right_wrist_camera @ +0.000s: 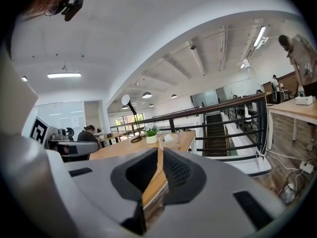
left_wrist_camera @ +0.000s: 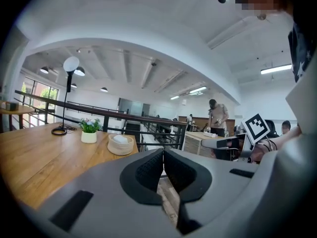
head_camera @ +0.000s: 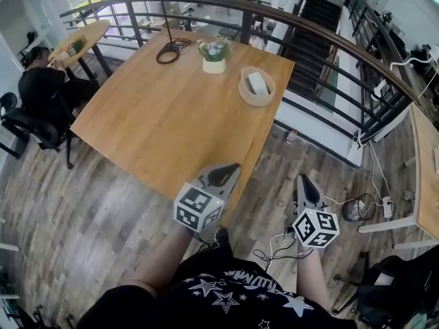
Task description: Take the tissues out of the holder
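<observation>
Pale round holder (head_camera: pixel 255 103) on the table (head_camera: pixel 158 115) keeps the tissues (head_camera: pixel 257 82) flat, long axis pointing roughly away from me. My left gripper (head_camera: pixel 228 168) and right gripper (head_camera: pixel 302 179) both have jaws together, empty.

We see a wooden table (head_camera: pixel 158 122) standing on a plank floor (head_camera: pixel 82 204). Along its far side sit three things: a lamp (head_camera: pixel 169 45) on a ring-shaped base, a small potted plant (head_camera: pixel 214 55) just right of it, and, nearer the right corner, a round holder (head_camera: pixel 247 98) with tissues (head_camera: pixel 257 83) inside.
</observation>
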Demonstrator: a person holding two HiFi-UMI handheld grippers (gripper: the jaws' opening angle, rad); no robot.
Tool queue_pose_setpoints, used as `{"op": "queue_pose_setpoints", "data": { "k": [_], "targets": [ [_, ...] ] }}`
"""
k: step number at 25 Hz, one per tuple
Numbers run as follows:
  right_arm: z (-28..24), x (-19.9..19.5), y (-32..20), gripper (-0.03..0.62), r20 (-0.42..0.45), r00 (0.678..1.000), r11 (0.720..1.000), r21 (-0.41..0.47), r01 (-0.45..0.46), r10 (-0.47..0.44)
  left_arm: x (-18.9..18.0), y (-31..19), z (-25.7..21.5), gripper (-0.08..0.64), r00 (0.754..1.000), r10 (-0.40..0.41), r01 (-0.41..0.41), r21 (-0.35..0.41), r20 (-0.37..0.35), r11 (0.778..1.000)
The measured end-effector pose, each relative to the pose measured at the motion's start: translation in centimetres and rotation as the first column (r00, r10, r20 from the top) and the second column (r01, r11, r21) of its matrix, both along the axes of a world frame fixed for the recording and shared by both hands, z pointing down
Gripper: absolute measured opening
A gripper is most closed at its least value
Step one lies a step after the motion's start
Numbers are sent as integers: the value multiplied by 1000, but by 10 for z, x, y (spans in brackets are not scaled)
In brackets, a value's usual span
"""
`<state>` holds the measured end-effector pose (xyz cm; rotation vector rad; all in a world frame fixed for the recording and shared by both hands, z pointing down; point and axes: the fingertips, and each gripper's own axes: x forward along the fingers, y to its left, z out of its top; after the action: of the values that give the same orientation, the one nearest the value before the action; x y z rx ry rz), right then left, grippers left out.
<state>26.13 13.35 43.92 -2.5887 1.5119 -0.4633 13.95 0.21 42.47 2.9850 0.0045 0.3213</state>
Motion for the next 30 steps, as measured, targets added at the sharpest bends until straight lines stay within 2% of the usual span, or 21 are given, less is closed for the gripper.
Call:
{"op": "queue_pose_setpoints", "data": {
  "k": [11, 20, 26, 30],
  "targets": [
    [-6, 34, -69, 41, -21, 999, 999, -12, 36, -37, 23, -71, 4, 15, 998, -64, 63, -24, -21, 998],
    [1, 36, -105, 41, -15, 996, 996, -26, 90, -90, 15, -104, 11, 15, 990, -136, 135, -38, -24, 990],
    [11, 55, -137, 41, 1, 986, 986, -23, 166, -166, 11, -119, 22, 15, 973, -230, 230, -44, 0, 972],
    [19, 69, -169, 41, 24, 970, 970, -16, 244, -244, 9, -129, 23, 15, 946, -323, 323, -35, 14, 946]
  ]
}}
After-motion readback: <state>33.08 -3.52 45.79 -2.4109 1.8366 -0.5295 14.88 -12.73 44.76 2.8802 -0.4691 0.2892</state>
